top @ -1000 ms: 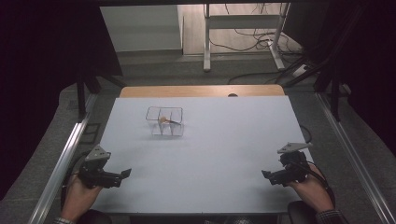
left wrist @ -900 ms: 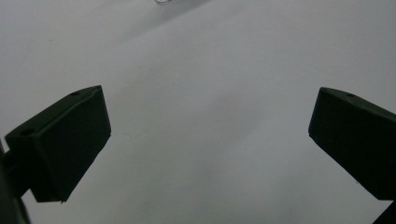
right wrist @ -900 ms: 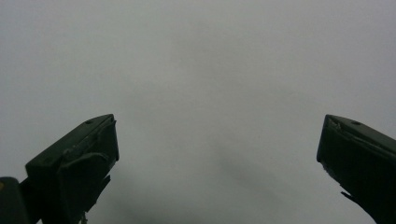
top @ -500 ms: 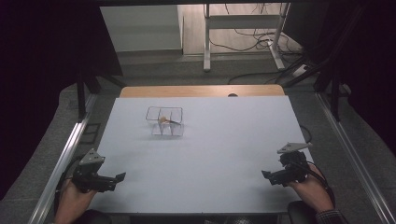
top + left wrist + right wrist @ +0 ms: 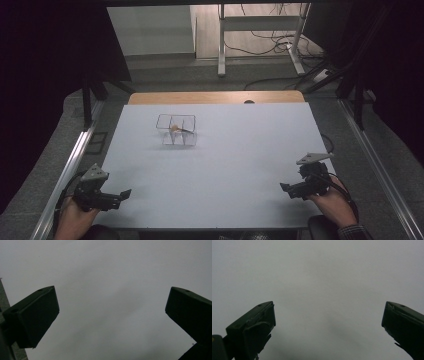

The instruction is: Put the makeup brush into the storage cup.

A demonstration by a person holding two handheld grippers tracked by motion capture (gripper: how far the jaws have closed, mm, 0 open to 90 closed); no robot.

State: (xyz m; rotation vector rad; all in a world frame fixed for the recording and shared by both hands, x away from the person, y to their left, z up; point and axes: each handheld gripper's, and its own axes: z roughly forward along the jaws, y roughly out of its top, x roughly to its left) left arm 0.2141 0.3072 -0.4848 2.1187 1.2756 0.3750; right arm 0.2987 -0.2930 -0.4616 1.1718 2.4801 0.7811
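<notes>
The left tool [image 5: 124, 193] has drawn back to the table [image 5: 225, 165] corner; the right tool [image 5: 286, 188] stays put. Both gape apart, empty.

We can't make out the small item [image 5: 175, 128] in the clear box [image 5: 176, 129] — too tiny; the person's forearms run off the bottom edge.

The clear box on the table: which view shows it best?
The high view: the clear box stands far up the white table, something small and brownish inside. Both gripper views face bare tabletop between open jaws.
</notes>
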